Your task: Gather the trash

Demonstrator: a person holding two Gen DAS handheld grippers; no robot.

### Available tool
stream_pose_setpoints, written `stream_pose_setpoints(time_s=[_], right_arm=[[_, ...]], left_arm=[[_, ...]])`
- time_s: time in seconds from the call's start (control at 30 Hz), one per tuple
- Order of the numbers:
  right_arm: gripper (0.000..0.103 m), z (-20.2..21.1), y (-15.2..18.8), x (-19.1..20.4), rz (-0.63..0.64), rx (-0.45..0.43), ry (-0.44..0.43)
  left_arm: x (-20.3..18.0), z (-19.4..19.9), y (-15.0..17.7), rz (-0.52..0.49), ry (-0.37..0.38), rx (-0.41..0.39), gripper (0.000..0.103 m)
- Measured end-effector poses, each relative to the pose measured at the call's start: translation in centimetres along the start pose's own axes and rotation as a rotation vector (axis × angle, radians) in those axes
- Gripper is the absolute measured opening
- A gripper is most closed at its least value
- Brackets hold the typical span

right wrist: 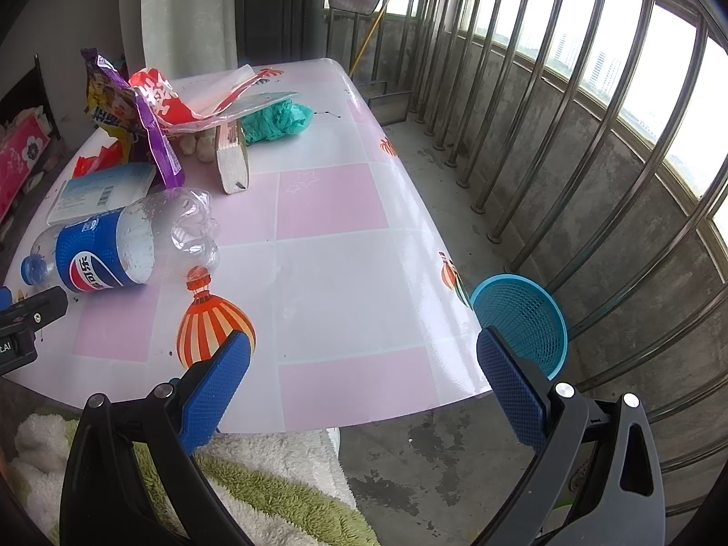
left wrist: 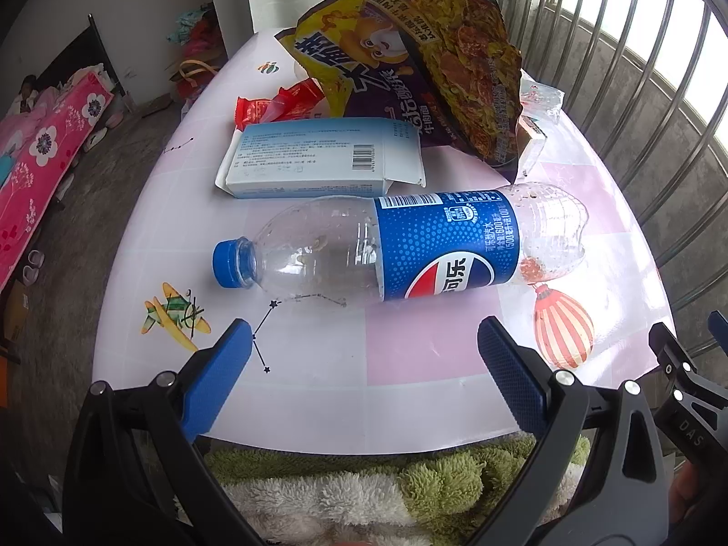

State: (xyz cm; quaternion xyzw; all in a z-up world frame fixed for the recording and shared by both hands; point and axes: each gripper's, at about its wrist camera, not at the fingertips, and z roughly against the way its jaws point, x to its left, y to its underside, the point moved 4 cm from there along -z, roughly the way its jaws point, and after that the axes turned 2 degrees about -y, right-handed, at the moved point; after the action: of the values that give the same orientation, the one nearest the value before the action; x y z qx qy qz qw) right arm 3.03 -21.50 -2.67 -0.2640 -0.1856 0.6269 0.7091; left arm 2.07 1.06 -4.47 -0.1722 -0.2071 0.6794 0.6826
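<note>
An empty clear cola bottle (left wrist: 400, 248) with a blue label and cap lies on its side on the pink-and-white table (left wrist: 318, 364), cap to the left. Behind it lie a pale blue carton (left wrist: 318, 159), a purple noodle bag (left wrist: 423, 59) and a red wrapper (left wrist: 277, 107). My left gripper (left wrist: 364, 341) is open, just short of the bottle, nothing between its fingers. In the right wrist view the bottle (right wrist: 123, 245) lies at the left, and my right gripper (right wrist: 364, 355) is open over the table's near edge. A blue mesh bin (right wrist: 523, 318) stands on the floor by the table's right corner.
Further back on the table are a white box on edge (right wrist: 232, 159), a teal crumpled bag (right wrist: 277, 120) and a red-and-clear plastic bag (right wrist: 182, 104). A metal railing (right wrist: 568, 136) runs along the right. A fluffy green-and-white cloth (left wrist: 364, 487) lies below the near edge.
</note>
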Motion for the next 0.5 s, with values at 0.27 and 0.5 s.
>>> stream_pose_setpoints(time_s=[0.27, 0.5], right_arm=[[0.097, -0.01, 0.03, 0.21, 0.0, -0.002, -0.003], [0.097, 0.04, -0.41, 0.72, -0.007, -0.017, -0.025]], left_arm=[[-0.11, 0.14, 0.0, -0.006, 0.013, -0.002, 0.096], [0.28, 0.83, -0.84, -0.002, 0.028, -0.046, 0.096]])
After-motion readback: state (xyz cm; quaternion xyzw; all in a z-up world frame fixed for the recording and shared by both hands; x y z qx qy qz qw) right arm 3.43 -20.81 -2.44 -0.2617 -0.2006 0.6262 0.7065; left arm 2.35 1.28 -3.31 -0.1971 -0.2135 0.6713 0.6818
